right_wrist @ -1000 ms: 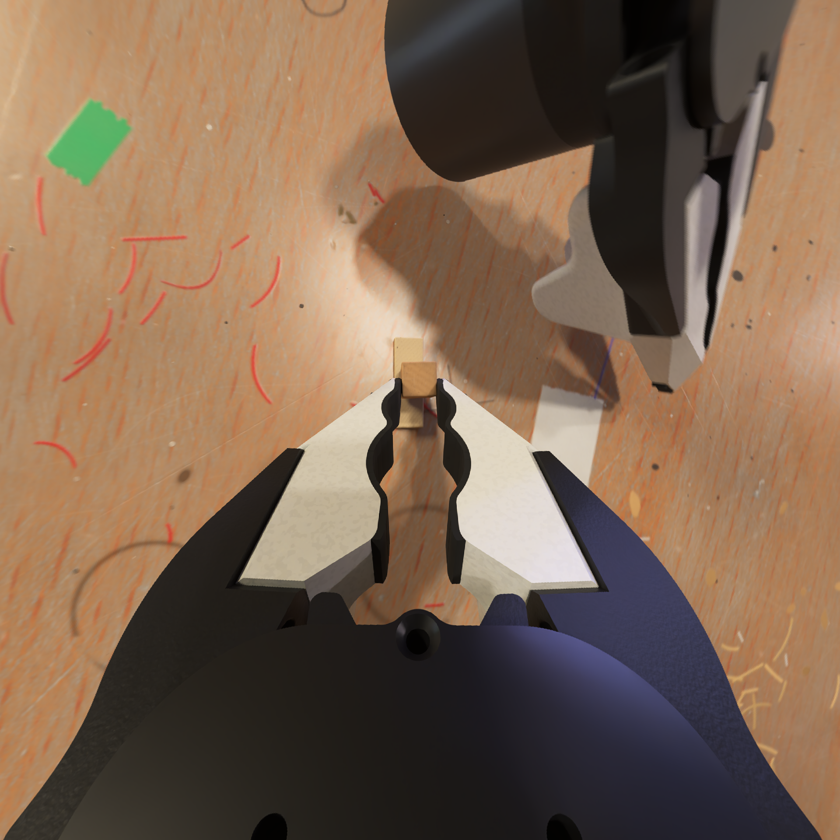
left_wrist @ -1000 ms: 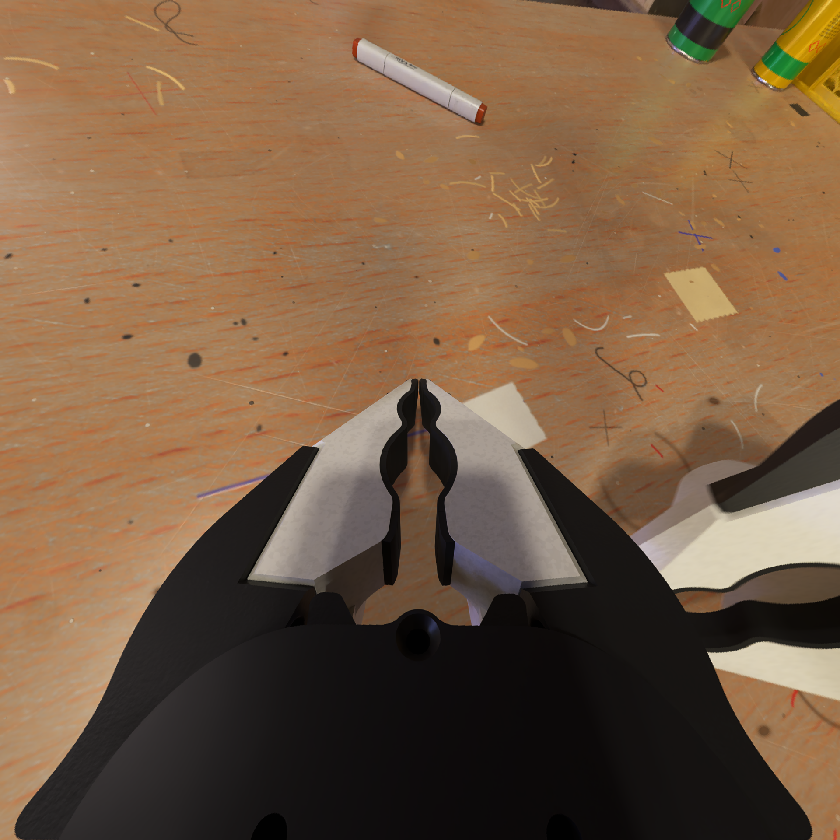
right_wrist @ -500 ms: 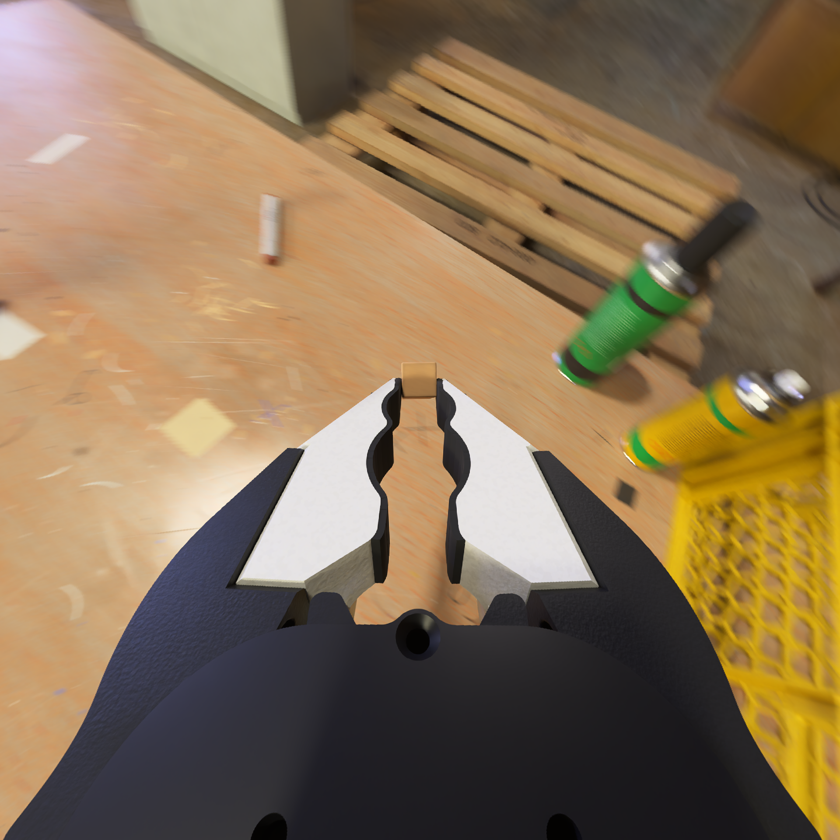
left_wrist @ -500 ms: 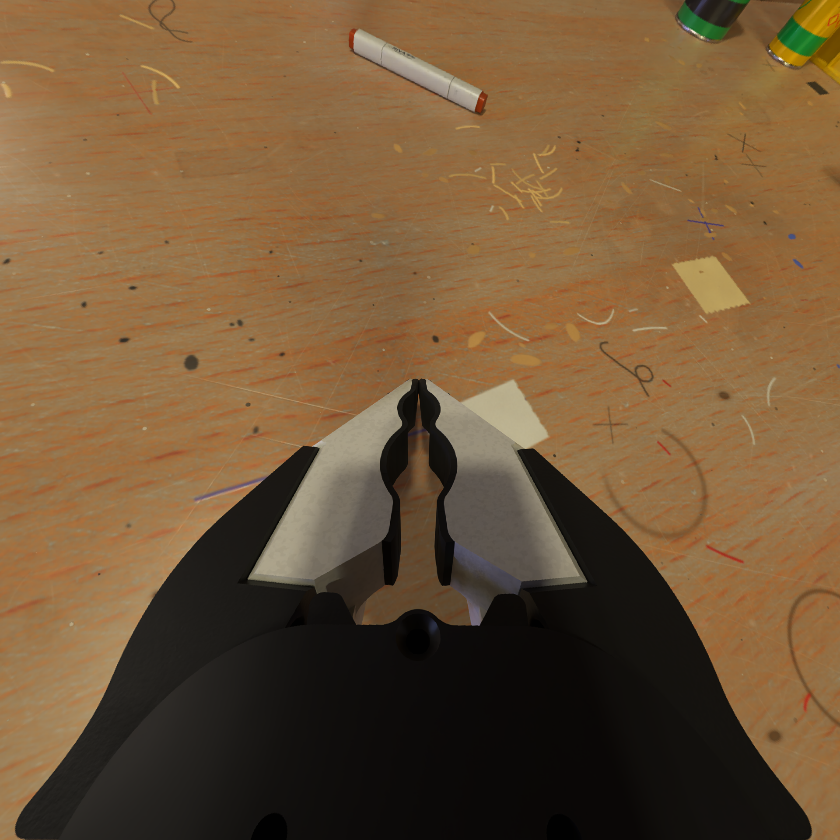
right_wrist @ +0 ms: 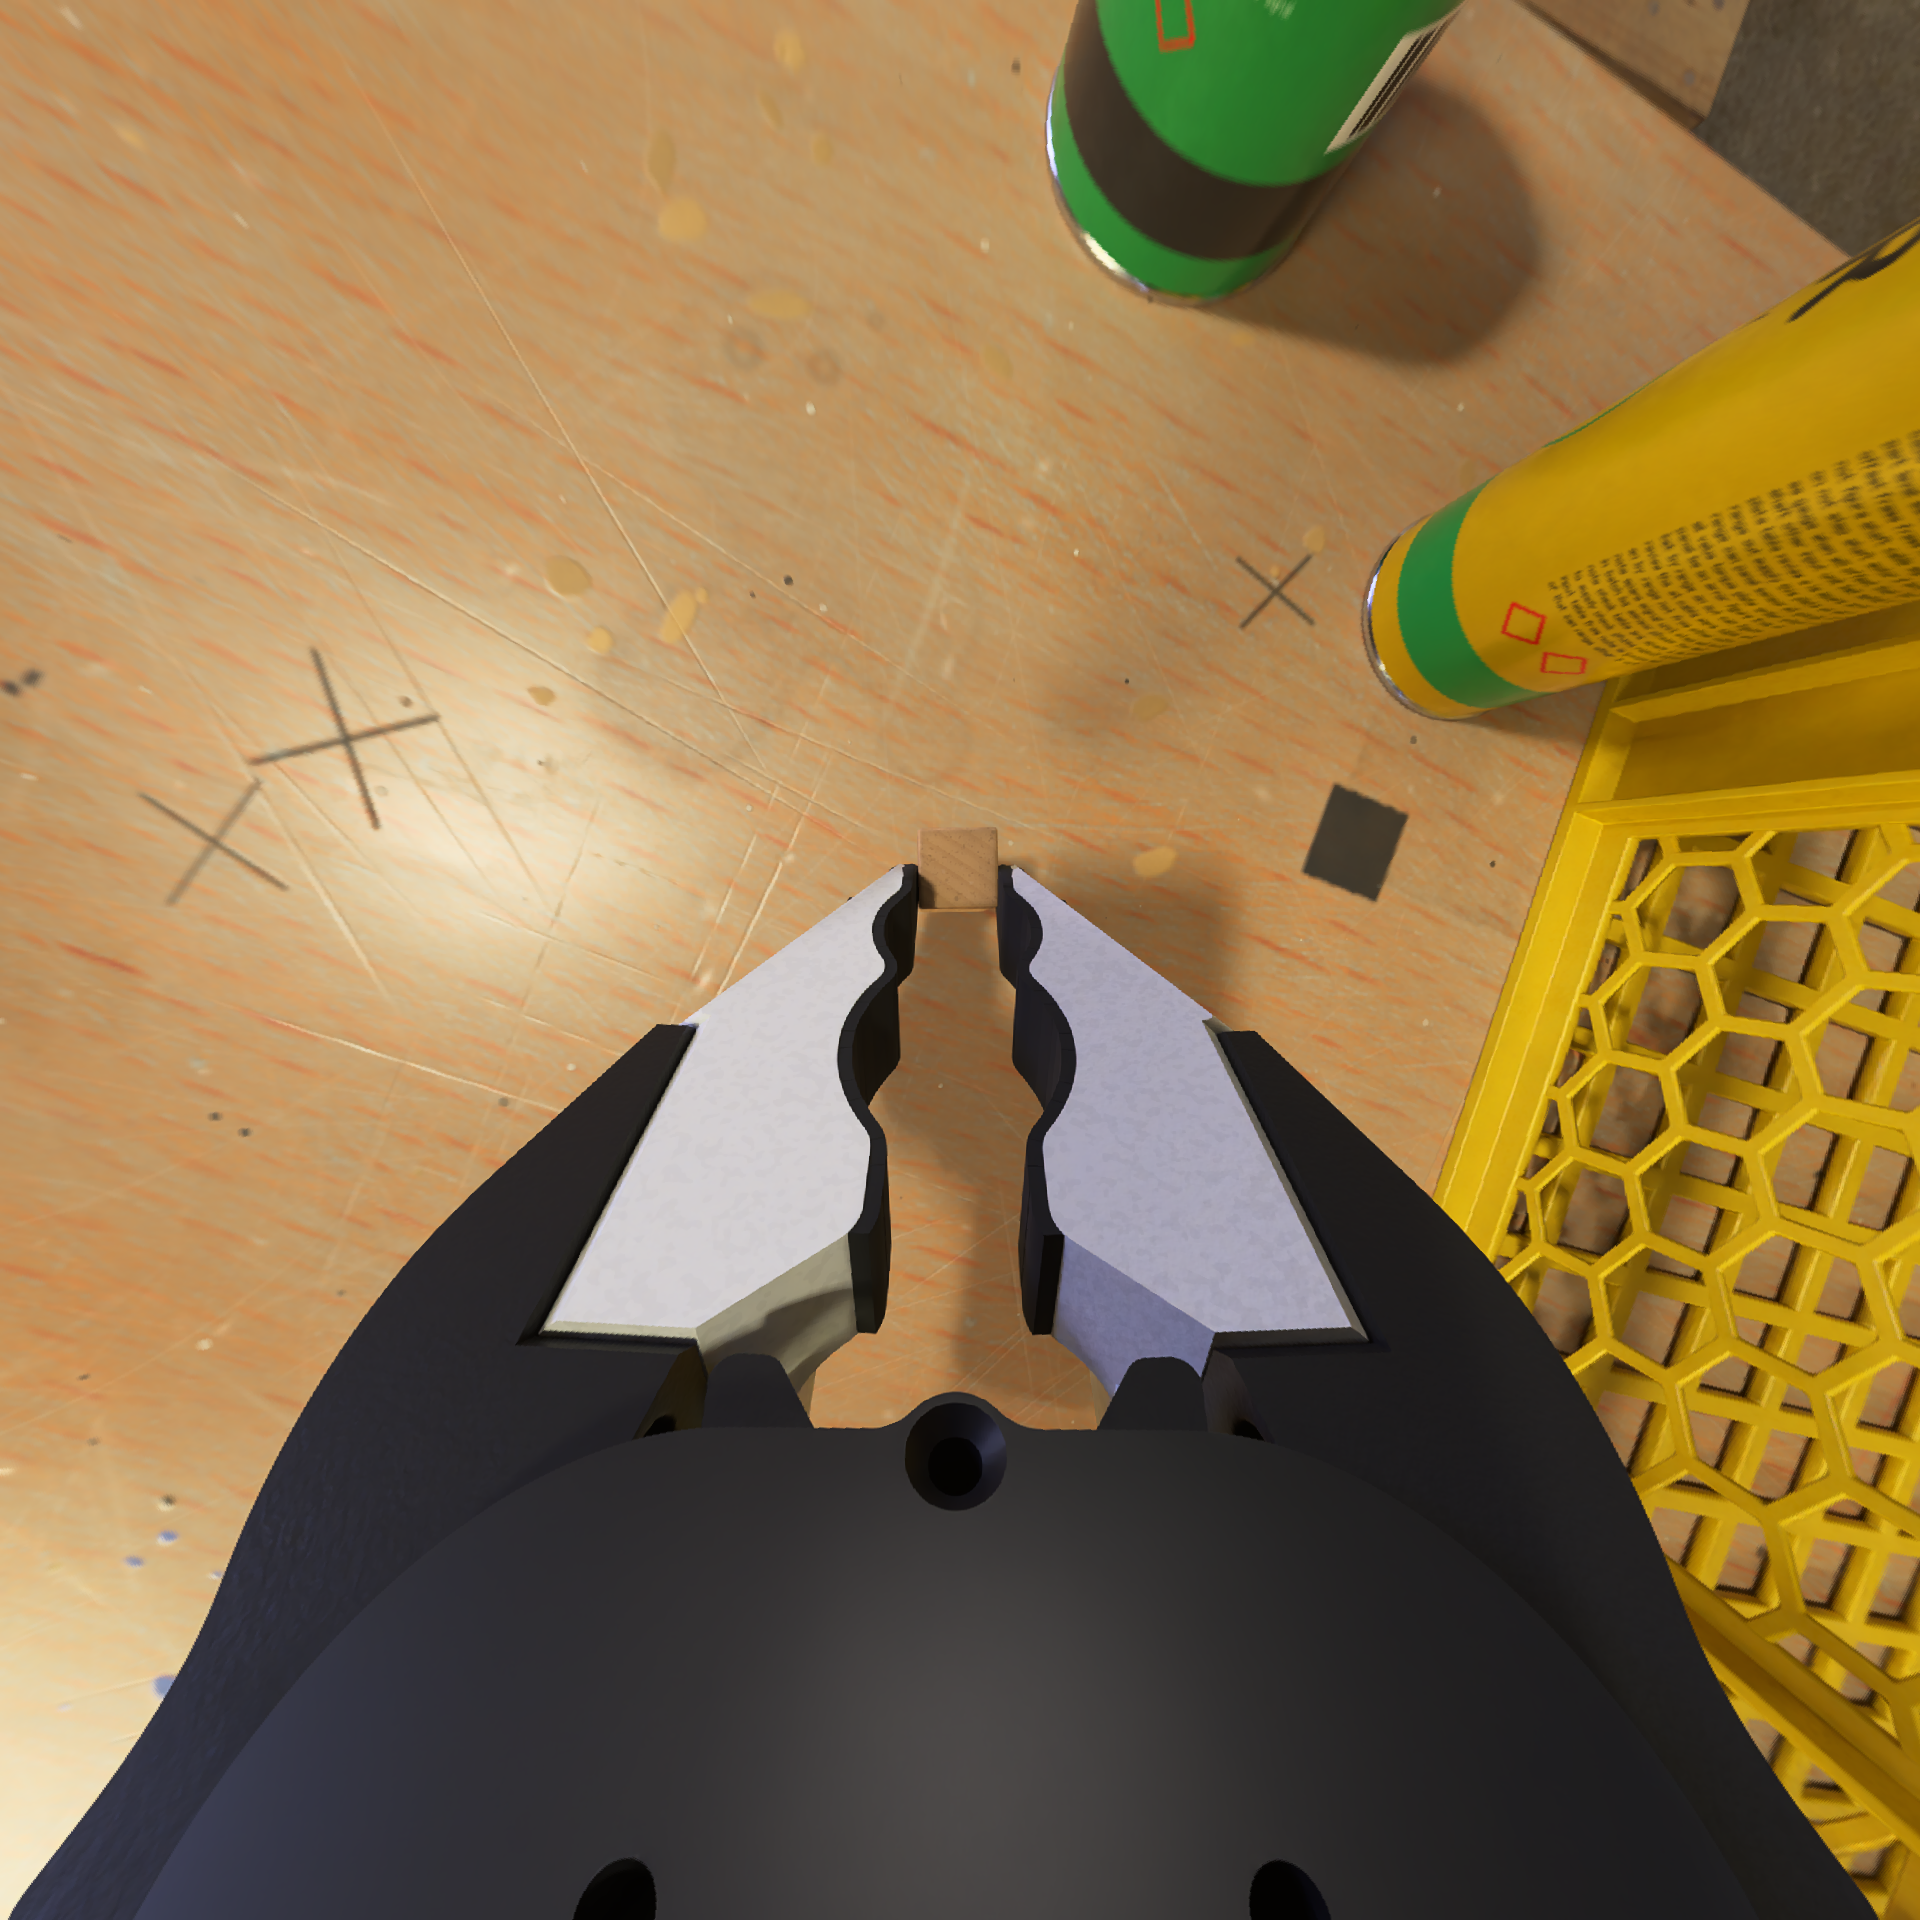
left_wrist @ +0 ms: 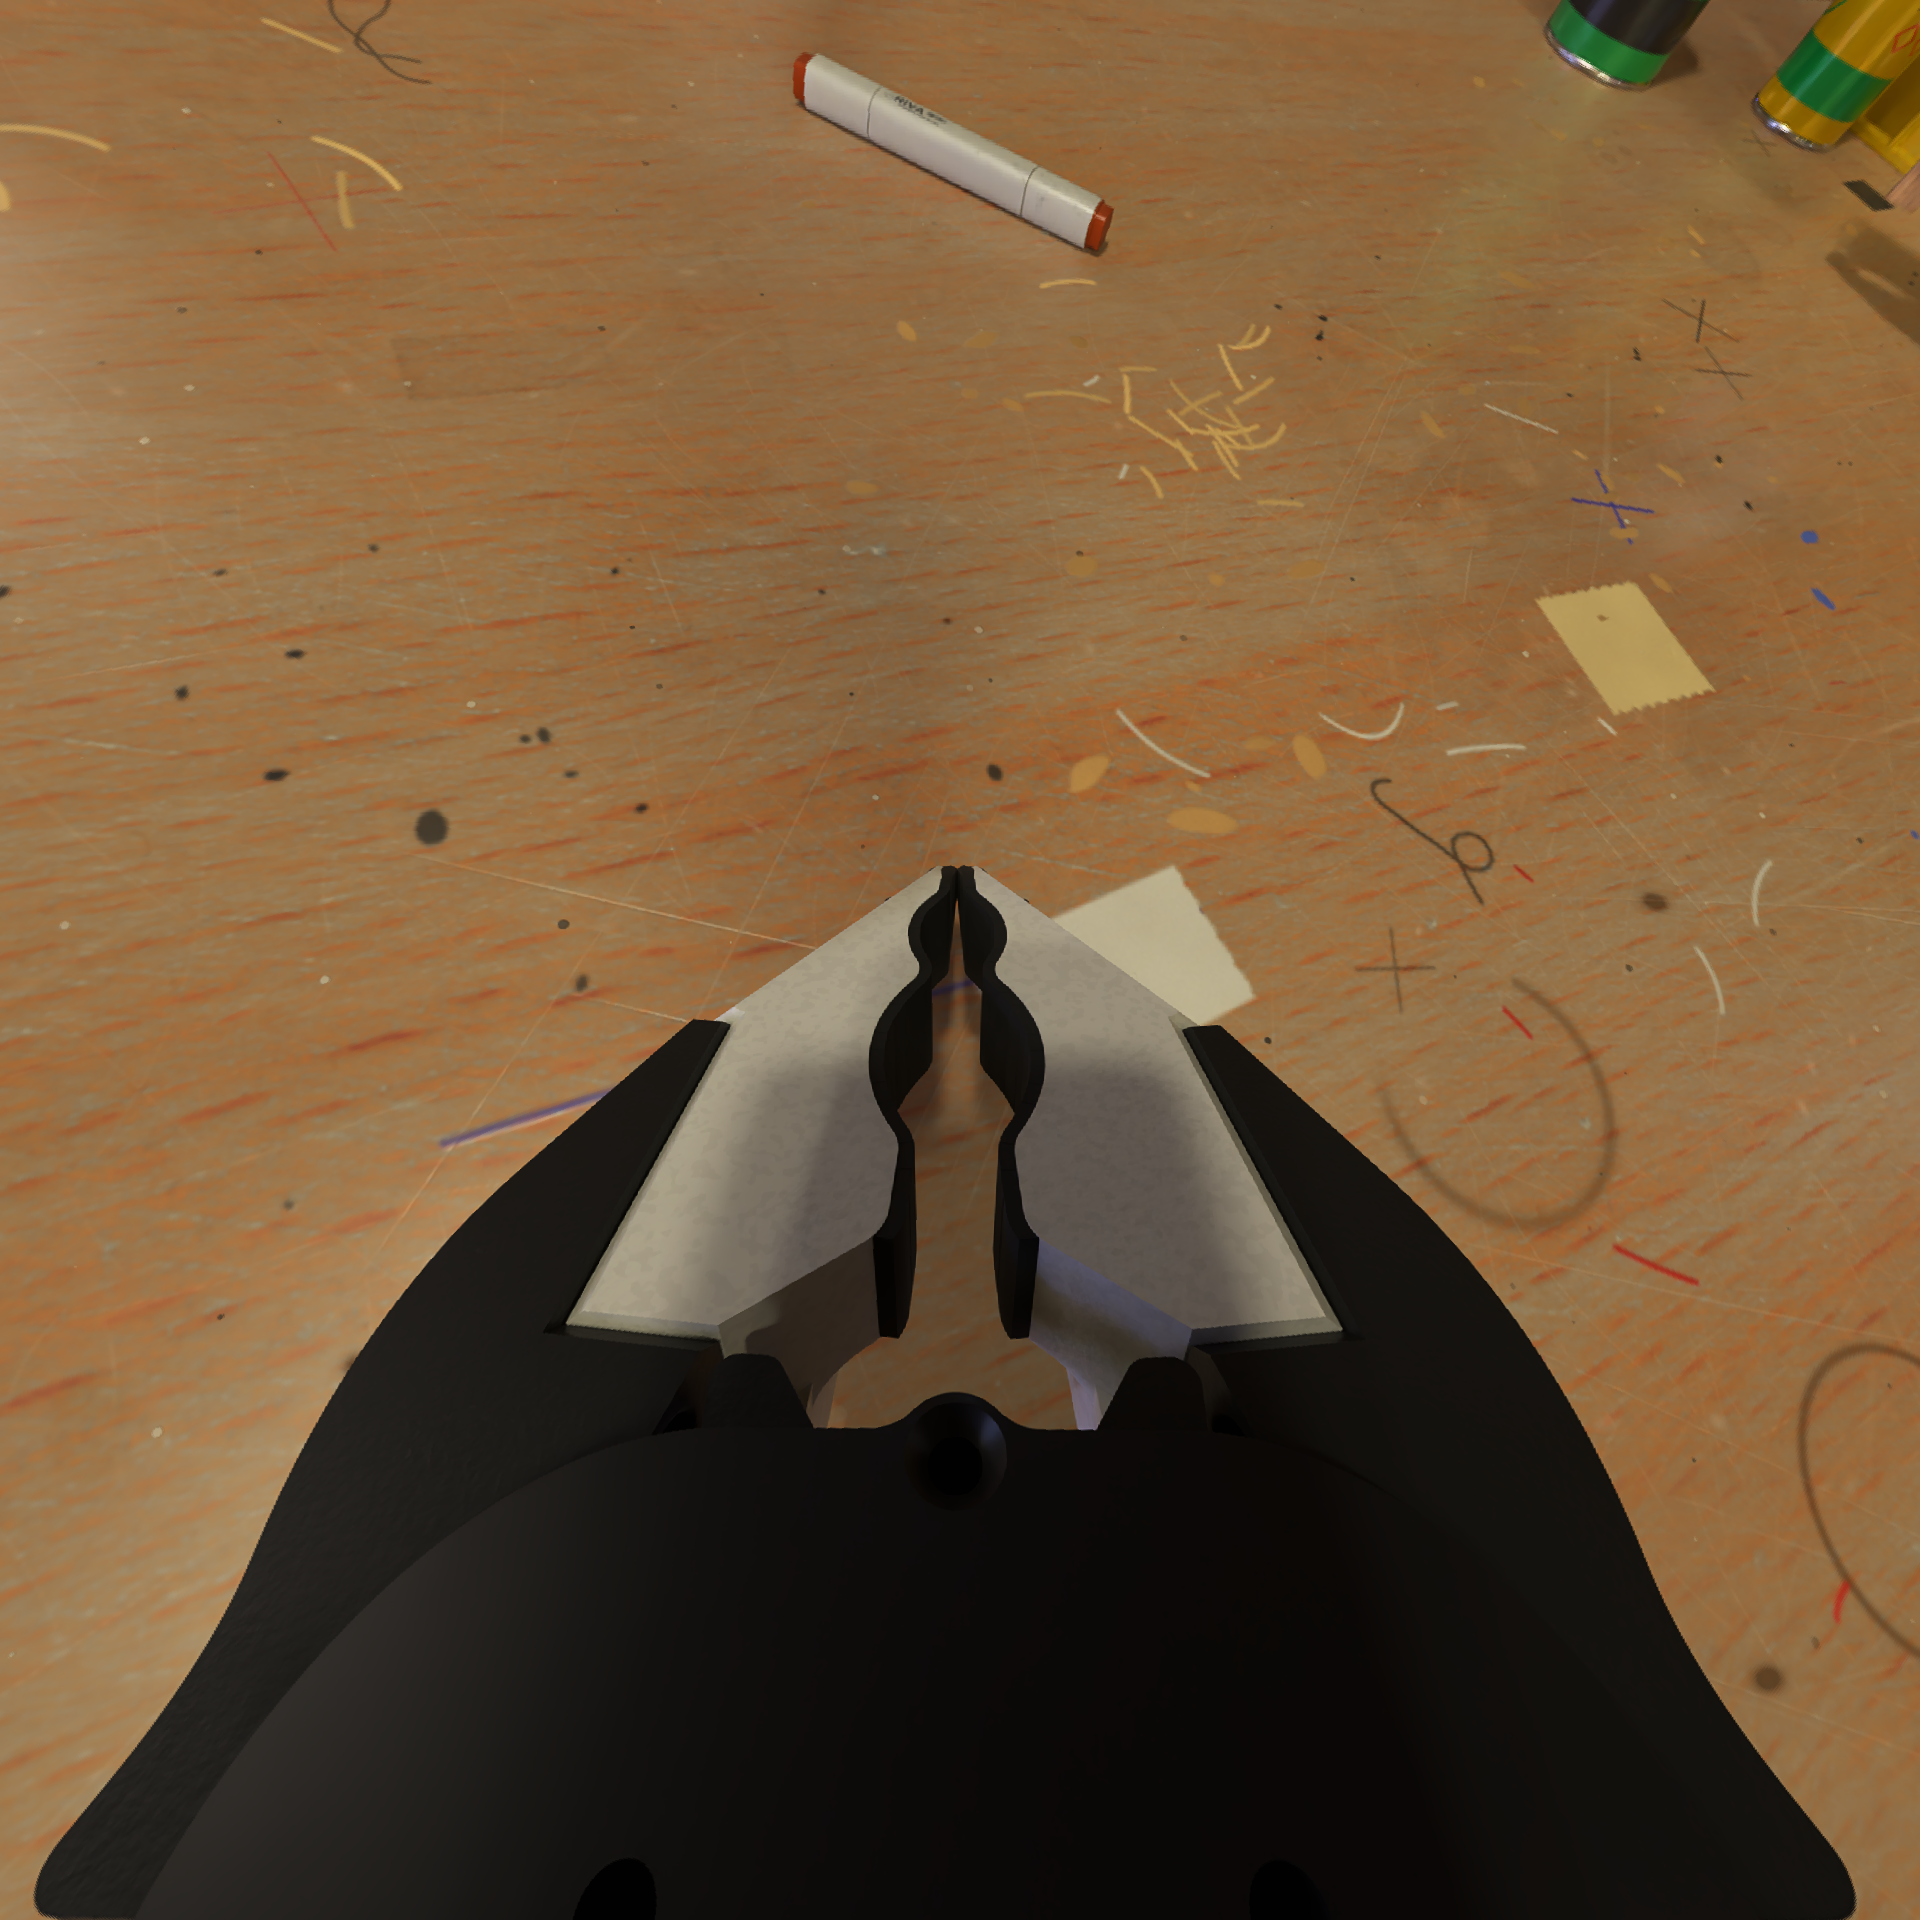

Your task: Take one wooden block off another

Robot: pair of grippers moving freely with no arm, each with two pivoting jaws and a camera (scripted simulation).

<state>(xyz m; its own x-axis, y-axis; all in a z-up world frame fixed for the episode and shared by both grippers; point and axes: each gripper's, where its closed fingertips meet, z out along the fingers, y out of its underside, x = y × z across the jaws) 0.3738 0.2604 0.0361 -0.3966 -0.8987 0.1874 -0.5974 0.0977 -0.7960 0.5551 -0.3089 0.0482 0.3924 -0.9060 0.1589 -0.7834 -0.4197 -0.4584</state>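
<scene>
My right gripper (right_wrist: 958, 878) is shut on a small light wooden block (right_wrist: 958, 864), pinched between its fingertips above the scratched wooden tabletop (right_wrist: 520, 468). The other wooden block is not in either view. My left gripper (left_wrist: 957, 878) is shut and empty, hovering over the tabletop (left_wrist: 520, 623) above a pale paper scrap (left_wrist: 1164, 940). Neither gripper shows in the other's view.
In the right wrist view a green spray can (right_wrist: 1216, 135) stands ahead, a yellow can (right_wrist: 1662, 561) to the right, and a yellow mesh crate (right_wrist: 1714, 1195) close on the right. In the left wrist view a white marker (left_wrist: 951, 151) lies far ahead; the cans (left_wrist: 1621, 42) stand top right.
My right gripper has lifted the block off the lower block and carried it away toward the cans and crate, now tilted down at the table. The left gripper has barely moved.
</scene>
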